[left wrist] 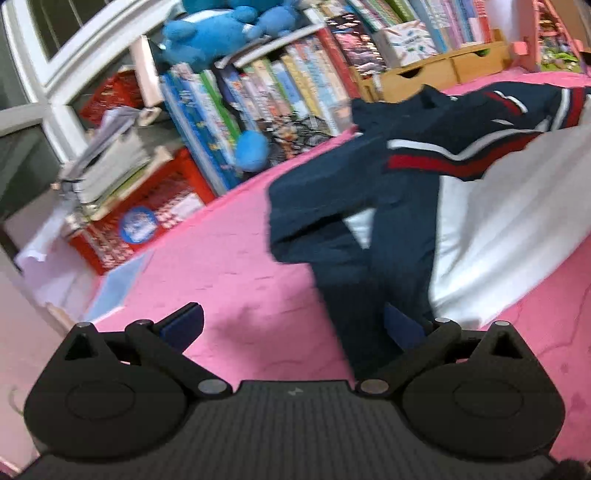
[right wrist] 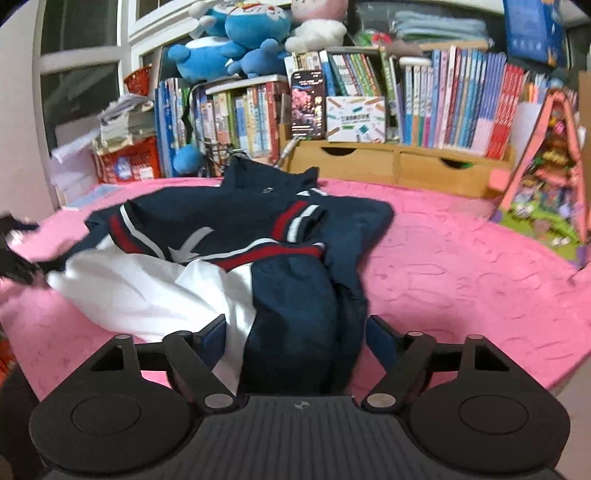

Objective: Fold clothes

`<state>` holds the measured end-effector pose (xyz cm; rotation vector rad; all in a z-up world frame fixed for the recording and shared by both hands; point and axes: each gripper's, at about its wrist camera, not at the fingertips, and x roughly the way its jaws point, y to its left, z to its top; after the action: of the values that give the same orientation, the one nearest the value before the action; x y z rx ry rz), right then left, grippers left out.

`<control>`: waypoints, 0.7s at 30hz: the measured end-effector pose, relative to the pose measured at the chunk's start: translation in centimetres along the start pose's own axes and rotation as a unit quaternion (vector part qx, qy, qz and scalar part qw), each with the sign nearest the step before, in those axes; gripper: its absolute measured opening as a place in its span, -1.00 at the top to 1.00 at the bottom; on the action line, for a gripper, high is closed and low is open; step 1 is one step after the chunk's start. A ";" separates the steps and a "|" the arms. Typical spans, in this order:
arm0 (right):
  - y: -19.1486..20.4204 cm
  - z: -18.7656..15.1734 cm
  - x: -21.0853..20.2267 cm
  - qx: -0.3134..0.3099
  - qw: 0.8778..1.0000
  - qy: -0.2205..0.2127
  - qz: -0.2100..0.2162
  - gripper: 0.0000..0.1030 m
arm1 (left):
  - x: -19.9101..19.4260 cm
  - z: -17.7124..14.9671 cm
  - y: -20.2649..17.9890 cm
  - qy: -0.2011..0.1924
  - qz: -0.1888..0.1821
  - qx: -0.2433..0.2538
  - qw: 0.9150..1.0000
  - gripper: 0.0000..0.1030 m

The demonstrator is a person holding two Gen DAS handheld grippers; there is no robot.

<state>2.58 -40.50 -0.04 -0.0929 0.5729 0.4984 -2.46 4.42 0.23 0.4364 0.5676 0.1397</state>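
A navy jacket with red and white stripes and white panels lies crumpled on the pink table cover. My left gripper is open; a navy sleeve runs down between its fingers, close to the right finger. In the right wrist view the jacket fills the middle of the cover. My right gripper stands open and wide, with a bunched navy fold and a white edge lying between its fingers, not pinched. A dark blurred shape shows at the jacket's left edge.
Rows of books and blue plush toys line the back. A wooden drawer box sits at the table's far edge, a pink toy house at the right, and a red crate with stacked papers at the left.
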 end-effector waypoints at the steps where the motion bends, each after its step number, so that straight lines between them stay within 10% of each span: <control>1: 0.1 0.0 -0.4 -0.005 1.000 -0.002 -0.005 -0.54 | -0.4 0.6 0.2 -0.012 -0.015 -0.005 1.000 -0.99; 6: 1.7 2.5 -1.4 0.024 0.990 -0.085 0.106 -0.77 | -1.9 3.8 -0.2 -0.084 -0.106 -0.018 0.991 -1.00; 14: 14.1 6.4 9.1 -0.146 0.982 -0.011 0.117 -0.70 | 1.7 2.2 -4.1 -0.043 -0.136 0.013 0.990 -0.95; 16: 16.7 6.2 12.3 -0.180 0.977 0.023 0.114 -0.42 | 2.1 0.9 -3.7 -0.029 -0.137 0.004 0.990 -0.96; 17: 17.3 5.8 13.6 -0.173 0.977 0.046 0.113 0.35 | 2.2 0.4 -3.3 -0.027 -0.140 -0.009 0.990 -0.96; 21: 19.6 5.6 13.8 -0.190 0.978 0.033 0.085 0.71 | 2.6 -1.2 -1.6 -0.021 -0.161 -0.069 0.984 -0.97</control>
<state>5.97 -16.18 -1.79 -0.4288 0.5469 0.7703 -0.94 4.06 -2.60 0.2080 0.5760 -0.1397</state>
